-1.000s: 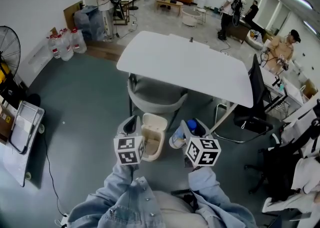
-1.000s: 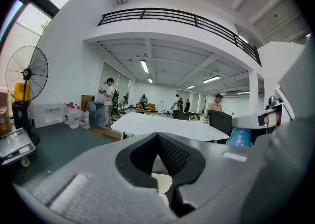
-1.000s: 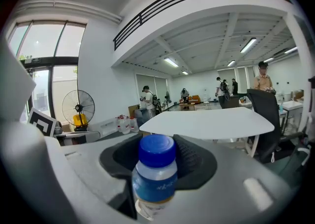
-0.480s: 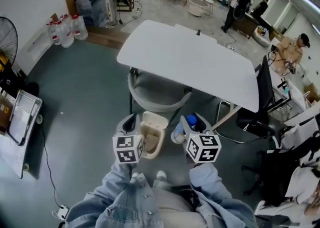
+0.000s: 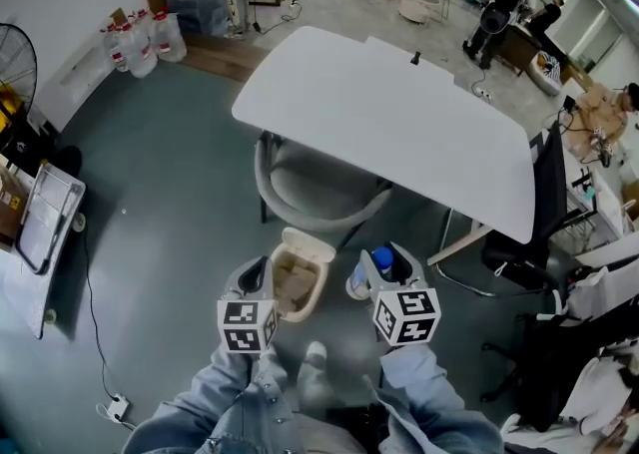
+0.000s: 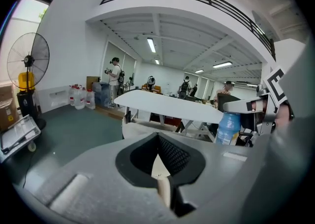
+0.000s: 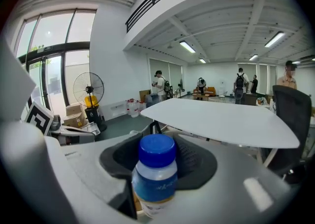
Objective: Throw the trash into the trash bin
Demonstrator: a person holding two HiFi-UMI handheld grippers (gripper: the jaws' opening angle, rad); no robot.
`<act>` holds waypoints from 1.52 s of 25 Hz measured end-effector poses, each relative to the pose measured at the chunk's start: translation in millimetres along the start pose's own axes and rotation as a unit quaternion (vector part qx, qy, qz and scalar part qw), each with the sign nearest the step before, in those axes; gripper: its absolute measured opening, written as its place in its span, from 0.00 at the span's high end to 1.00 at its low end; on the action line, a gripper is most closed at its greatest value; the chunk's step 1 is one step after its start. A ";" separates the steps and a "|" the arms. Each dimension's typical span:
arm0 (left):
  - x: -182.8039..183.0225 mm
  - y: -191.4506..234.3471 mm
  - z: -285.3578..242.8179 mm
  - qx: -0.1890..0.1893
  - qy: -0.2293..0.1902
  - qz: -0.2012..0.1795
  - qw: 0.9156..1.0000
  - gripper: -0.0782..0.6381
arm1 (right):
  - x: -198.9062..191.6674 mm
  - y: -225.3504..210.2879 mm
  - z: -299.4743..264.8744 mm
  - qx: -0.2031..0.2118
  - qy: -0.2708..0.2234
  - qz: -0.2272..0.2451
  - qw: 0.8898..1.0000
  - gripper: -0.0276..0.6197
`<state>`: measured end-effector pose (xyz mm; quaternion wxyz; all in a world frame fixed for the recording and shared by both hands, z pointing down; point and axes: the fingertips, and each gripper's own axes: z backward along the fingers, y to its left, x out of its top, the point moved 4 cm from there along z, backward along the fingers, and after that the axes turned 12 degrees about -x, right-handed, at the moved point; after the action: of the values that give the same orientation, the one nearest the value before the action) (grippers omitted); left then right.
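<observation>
An open beige trash bin (image 5: 297, 279) stands on the grey floor in front of my feet. My left gripper (image 5: 256, 275) hangs just left of the bin's rim, its jaws together and nothing seen between them. In the left gripper view (image 6: 157, 135) only a cream sliver shows through the hollow between the pads. My right gripper (image 5: 382, 264) is to the right of the bin, shut on a clear plastic bottle (image 5: 361, 280) with a blue cap. The right gripper view shows the bottle (image 7: 155, 178) upright between the dark pads. From the left gripper's side the bottle (image 6: 228, 128) also shows.
A large white table (image 5: 399, 133) stands just beyond the bin, with a grey round chair (image 5: 319, 193) tucked under it. A black office chair (image 5: 539, 232) is at the right. A fan (image 5: 15, 83), water jugs (image 5: 140, 43) and a folded cart (image 5: 45, 223) line the left. People stand at the far end.
Both grippers have sunk lower toward the floor beside the bin, and the bottle has stayed in the right one. The head view has tipped further down, so a shoe now shows.
</observation>
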<state>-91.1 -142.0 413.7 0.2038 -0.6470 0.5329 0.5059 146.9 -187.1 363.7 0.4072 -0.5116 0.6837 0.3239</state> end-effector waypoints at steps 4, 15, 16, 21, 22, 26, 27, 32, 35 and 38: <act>-39.3 7.0 -15.1 0.008 0.021 0.009 1.000 0.88 | -40.6 -2.7 -20.3 0.021 0.016 0.017 0.999 0.65; -186.3 48.0 -68.0 0.040 0.071 0.032 0.996 0.88 | -198.1 0.8 -74.0 0.037 0.063 0.020 0.997 0.65; -199.9 51.9 -70.1 0.043 0.078 0.033 0.996 0.88 | -213.6 4.3 -77.0 0.038 0.070 0.017 0.997 0.65; -252.2 59.3 -81.0 0.038 0.094 0.037 0.994 0.88 | -271.0 9.5 -95.7 0.036 0.084 0.016 0.996 0.65; -259.9 60.4 -81.6 0.035 0.098 0.039 0.994 0.88 | -278.0 10.7 -98.3 0.034 0.084 0.011 0.996 0.65; -282.1 66.4 -76.8 0.039 0.109 0.049 0.992 0.88 | -296.8 20.9 -103.0 0.024 0.092 -0.017 0.995 0.65; -285.0 68.0 -75.3 0.043 0.108 0.053 0.992 0.88 | -299.1 25.0 -104.1 0.026 0.093 -0.020 0.995 0.65; -288.4 80.5 -71.5 0.051 0.102 0.056 0.992 0.88 | -296.2 53.8 -115.4 0.047 0.086 -0.015 0.995 0.65; -288.6 95.0 -67.1 0.059 0.098 0.058 0.992 0.88 | -294.5 75.3 -127.3 0.063 0.080 -0.006 0.995 0.65; -290.7 112.2 -59.4 0.073 0.094 0.063 0.991 0.88 | -294.2 95.3 -140.9 0.074 0.076 0.001 0.994 0.65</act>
<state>-142.4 -88.4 722.1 0.1674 -0.6398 0.6251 0.4146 65.9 -154.6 692.1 0.3908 -0.5020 0.7355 0.2330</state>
